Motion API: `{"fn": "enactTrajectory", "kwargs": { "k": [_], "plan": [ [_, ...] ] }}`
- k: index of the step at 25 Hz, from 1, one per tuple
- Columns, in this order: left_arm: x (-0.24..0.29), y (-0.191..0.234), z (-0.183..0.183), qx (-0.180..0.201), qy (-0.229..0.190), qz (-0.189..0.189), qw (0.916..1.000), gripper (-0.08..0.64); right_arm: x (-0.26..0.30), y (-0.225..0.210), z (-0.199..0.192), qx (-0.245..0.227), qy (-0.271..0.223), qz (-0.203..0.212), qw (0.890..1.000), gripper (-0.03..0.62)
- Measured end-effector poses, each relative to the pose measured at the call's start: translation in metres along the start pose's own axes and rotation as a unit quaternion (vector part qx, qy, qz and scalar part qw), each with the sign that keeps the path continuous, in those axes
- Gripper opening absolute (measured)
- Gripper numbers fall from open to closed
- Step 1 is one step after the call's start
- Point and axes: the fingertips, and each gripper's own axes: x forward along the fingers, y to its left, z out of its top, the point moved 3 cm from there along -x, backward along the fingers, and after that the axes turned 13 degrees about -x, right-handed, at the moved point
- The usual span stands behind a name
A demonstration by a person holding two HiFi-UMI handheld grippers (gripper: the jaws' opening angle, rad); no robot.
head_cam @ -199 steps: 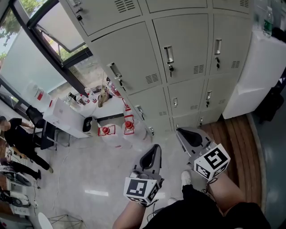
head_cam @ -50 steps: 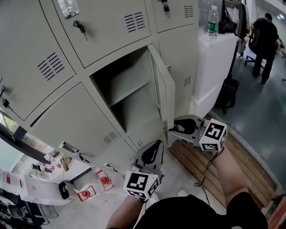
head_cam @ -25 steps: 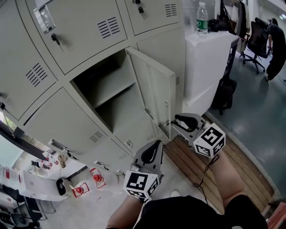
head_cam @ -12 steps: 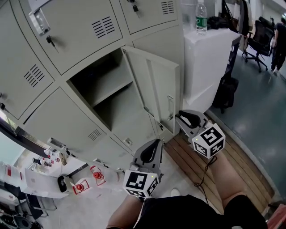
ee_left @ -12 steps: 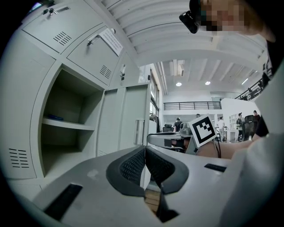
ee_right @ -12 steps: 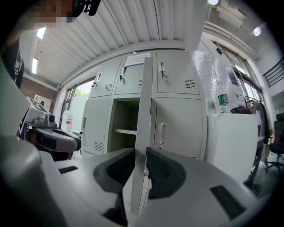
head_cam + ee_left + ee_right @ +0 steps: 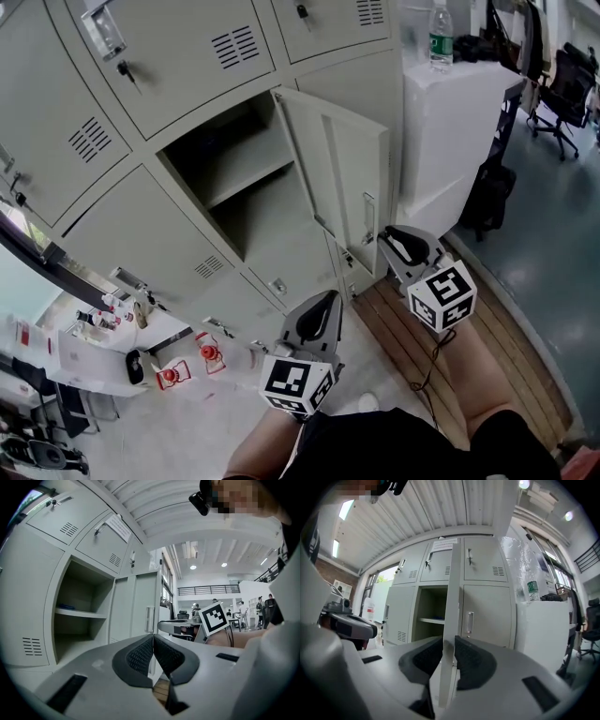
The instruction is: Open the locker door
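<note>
Clamping locker door point(image 7: 342, 178) free edge, door hanging open at 1 o'clock in head view, right gripper point(image 7: 449, 656) jaws just closing narrow onto it. Probably best pulling level, following hinge arc, not twisting. Left gripper point(image 7: 152, 644) idling pinched together, empty, at 6 o'clock.

the locker door point(image 7: 342, 178) is showing painted sheet metal, smooth and matt in a beige-grey, and the lockers point(image 7: 178, 56) around it are wearing the same coat. its recessed handle point(image 7: 368, 217) is gleaming like polished metal. the left gripper point(image 7: 153, 641) is looking like smooth matt grey plastic, its pads point(image 7: 139, 656) showing a black, finely ribbed, rubbery face. the slatted platform point(image 7: 422, 337) is showing dull brown wood. the pale floor point(image 7: 187, 427) is shining glossy and throwing back light. the water bottle point(image 7: 441, 37) is looking like clear plastic, and the white cabinet point(image 7: 450, 122) under it is looking smooth and satin.
</note>
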Motion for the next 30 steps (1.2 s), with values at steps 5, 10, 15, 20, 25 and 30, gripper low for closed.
{"fn": "enactTrajectory", "kwargs": {
  "k": [5,10,15,20,25,30],
  "plan": [
    [-0.021,0.007,0.001,-0.001,-0.006,0.024,0.9997,0.017,-0.009,0.009,0.009,0.014,-0.020,-0.013,1.000,0.128],
    [-0.047,0.017,0.003,-0.005,-0.014,0.040,0.9991,0.017,-0.008,0.039,0.025,0.010,-0.024,0.002,1.000,0.054],
    [-0.081,0.030,0.007,-0.006,-0.016,0.046,0.9988,0.017,-0.001,0.088,0.040,0.014,-0.020,0.032,0.999,0.054],
    [-0.122,0.048,0.014,-0.002,-0.015,0.050,0.9986,0.017,0.003,0.138,0.057,0.027,-0.020,0.042,0.999,0.054],
    [-0.163,0.061,0.016,-0.003,-0.015,0.045,0.9989,0.017,-0.002,0.190,0.069,0.028,-0.013,0.049,0.998,0.054],
    [-0.196,0.065,0.016,-0.007,-0.019,0.035,0.9992,0.017,-0.016,0.228,0.080,0.023,-0.009,0.048,0.999,0.054]
  ]
}}
